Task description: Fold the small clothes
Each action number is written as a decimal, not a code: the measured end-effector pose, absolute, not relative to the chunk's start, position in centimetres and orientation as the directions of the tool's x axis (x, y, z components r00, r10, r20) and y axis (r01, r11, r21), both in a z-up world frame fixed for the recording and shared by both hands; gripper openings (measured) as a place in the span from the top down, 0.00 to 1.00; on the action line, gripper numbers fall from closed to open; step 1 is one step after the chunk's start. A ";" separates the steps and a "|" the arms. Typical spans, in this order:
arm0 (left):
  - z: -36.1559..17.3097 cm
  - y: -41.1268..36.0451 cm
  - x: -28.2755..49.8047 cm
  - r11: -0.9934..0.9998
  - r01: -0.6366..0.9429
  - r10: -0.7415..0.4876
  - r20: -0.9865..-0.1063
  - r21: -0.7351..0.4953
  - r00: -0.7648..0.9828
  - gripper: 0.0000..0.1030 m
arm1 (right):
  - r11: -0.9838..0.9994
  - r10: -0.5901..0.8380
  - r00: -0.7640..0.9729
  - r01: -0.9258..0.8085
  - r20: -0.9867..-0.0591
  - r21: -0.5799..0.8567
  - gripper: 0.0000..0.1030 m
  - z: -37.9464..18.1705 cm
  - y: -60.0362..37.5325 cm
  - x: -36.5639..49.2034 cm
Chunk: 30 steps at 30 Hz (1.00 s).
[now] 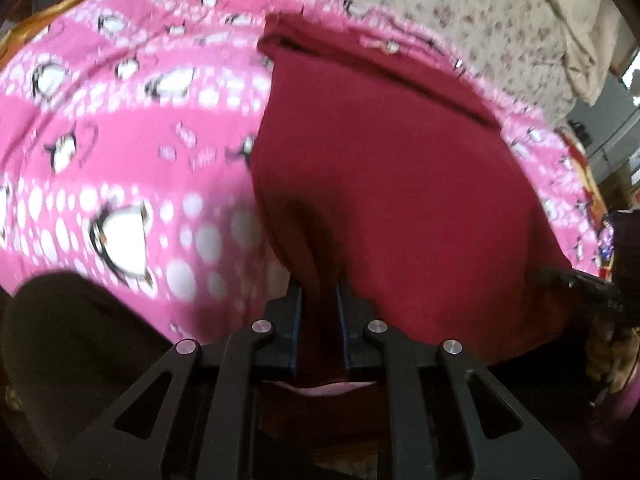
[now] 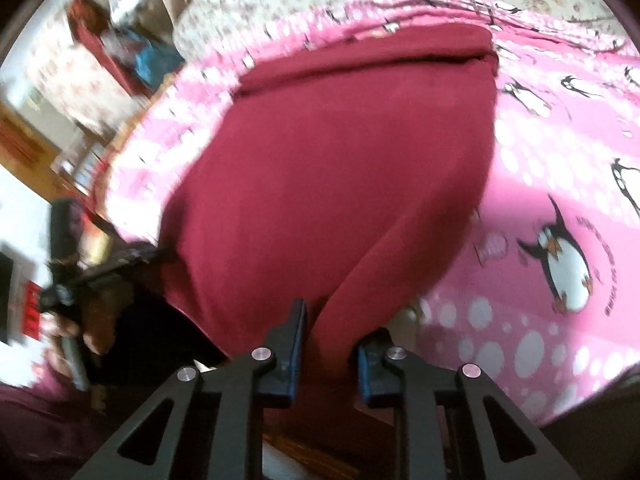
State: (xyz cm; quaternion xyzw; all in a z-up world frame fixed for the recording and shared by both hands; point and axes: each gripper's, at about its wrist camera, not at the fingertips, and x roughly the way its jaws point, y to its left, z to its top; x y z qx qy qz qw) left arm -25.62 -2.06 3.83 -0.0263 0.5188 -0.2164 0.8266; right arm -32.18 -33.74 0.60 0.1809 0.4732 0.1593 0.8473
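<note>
Garment: a dark red knit garment lies spread over the centre of the left wrist view, its near edge drawn up into the bottom centre of the frame; its far hem shows as a folded band toward the upper middle
Same garment, right wrist view: the red cloth fills the middle of the frame, with its folded far edge running across the upper centre
Surface: a pink blanket with penguins and white dots lies under the garment, filling the left half of the left wrist view and the right side of the right wrist view
Beyond the blanket: a pale flowered sheet along the top of both views
Left gripper: at bottom centre, jaws pressed together on a gathered ridge of the red cloth, which rises from between the blue-edged pads
Right gripper: at bottom centre, jaws drawn in against a thick fold of the same cloth, pinching it (the gap between the pads is filled with red fabric)
Other gripper seen: a dark gripper and the hand holding it show blurred at lower left of the right wrist view, at the garment's corner
Sharpness: both views are smeared, so fine detail of the knit cannot be told
</note>
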 end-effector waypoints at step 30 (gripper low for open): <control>7.4 -9.3 3.1 0.945 0.175 -0.325 -0.738 -0.276 0.591 0.82 | 0.878 0.257 0.642 0.156 -0.722 0.452 0.79 6.2 -46.3 -6.0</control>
